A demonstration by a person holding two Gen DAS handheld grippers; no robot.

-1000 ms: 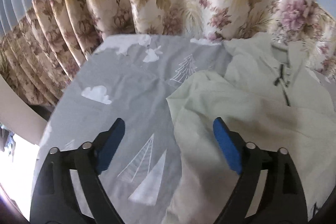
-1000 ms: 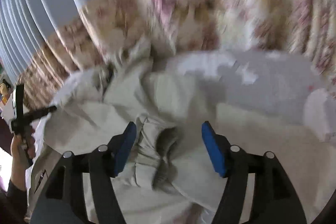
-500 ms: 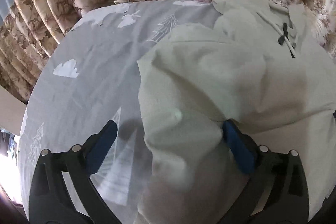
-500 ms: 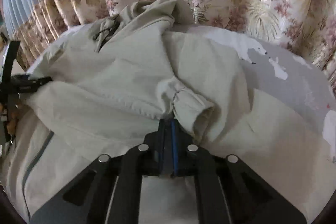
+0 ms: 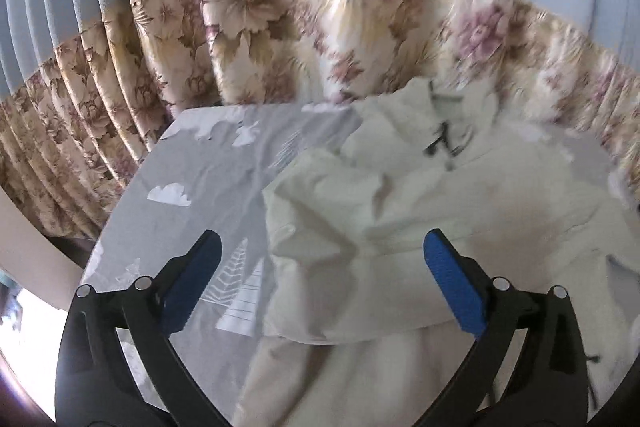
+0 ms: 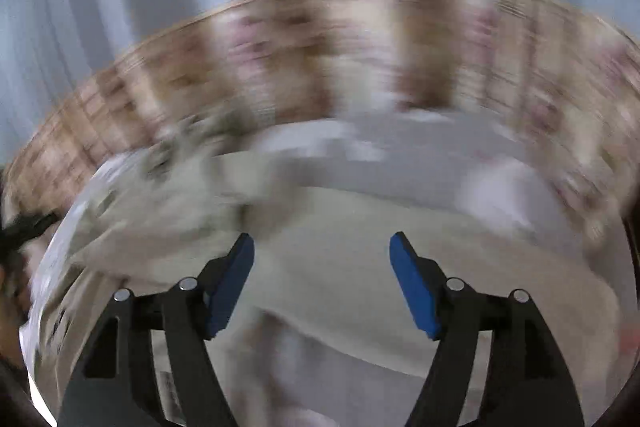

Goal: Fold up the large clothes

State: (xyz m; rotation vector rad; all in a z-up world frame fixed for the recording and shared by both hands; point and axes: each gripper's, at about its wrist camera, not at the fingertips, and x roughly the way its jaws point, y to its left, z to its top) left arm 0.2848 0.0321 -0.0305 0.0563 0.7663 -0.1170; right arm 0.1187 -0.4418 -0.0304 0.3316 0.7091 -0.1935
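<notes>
floral curtains [image 5: 280, 39] with a pale blue upper part hang behind the grey bedsheet [image 5: 208, 163], which is printed with white clouds and trees. on the sheet, toward its right side in the left wrist view, lies the cream jacket [image 5: 420, 211], rumpled, collar and dark zipper at the far end near the curtains. the left gripper [image 5: 320, 271] hangs above the jacket's near left edge, jaws spread wide, gripping nothing. the right gripper [image 6: 322, 267], in a blurred view, has just been opening its jaws, nothing between them
</notes>
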